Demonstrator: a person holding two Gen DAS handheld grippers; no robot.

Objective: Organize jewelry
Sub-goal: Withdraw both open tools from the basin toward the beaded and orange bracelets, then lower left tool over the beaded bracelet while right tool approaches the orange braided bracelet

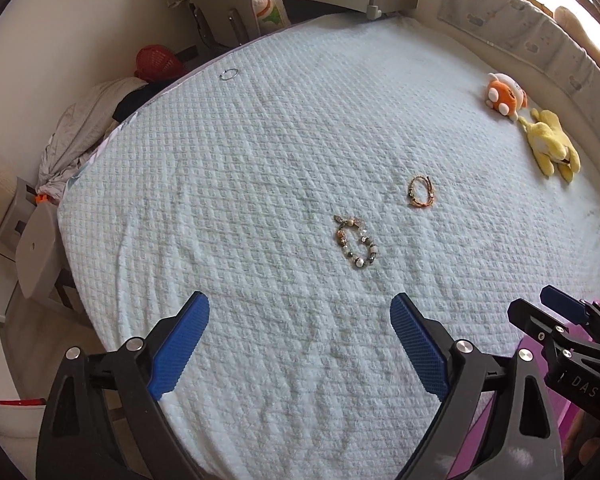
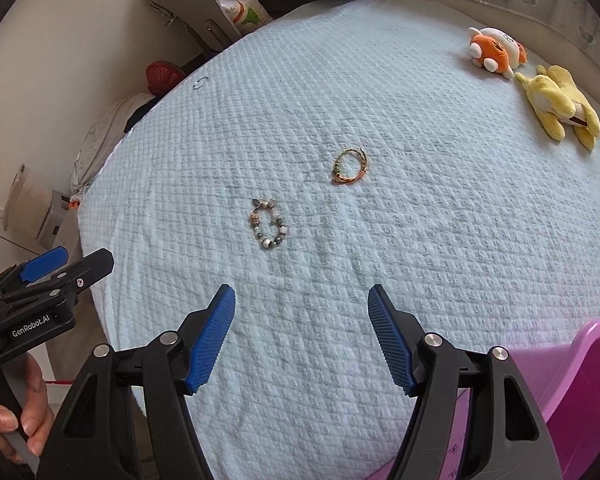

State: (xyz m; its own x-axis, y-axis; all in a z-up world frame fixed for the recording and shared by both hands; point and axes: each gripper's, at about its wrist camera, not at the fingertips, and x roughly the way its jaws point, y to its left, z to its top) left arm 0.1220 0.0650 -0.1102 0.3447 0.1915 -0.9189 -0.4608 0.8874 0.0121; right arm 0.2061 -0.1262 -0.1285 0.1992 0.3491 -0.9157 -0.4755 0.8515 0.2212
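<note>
A beaded bracelet [image 1: 356, 243] [image 2: 269, 224] lies on the pale blue quilted bed cover [image 1: 260, 160] [image 2: 420, 220]. A thin orange-gold bracelet [image 1: 421, 191] [image 2: 351, 166] rests a little farther back and to the right. A small silver ring [image 1: 229, 74] [image 2: 200, 82] sits far off near the bed's left edge. My left gripper [image 1: 300, 312] hangs open above the cover, short of the beaded bracelet, nothing between its blue pads. My right gripper [image 2: 302, 300] is also open and empty, nearer than both bracelets. Each gripper shows at the edge of the other's view.
An orange plush toy [image 1: 504, 94] [image 2: 496, 50] and a yellow plush toy [image 1: 550, 144] [image 2: 558, 106] lie at the far right by the padded bed rail [image 1: 540, 28]. A pink container [image 2: 580, 380] sits at the near right. A hand [image 2: 16, 412] holds the left gripper's handle. Clutter stands beyond the bed's left edge.
</note>
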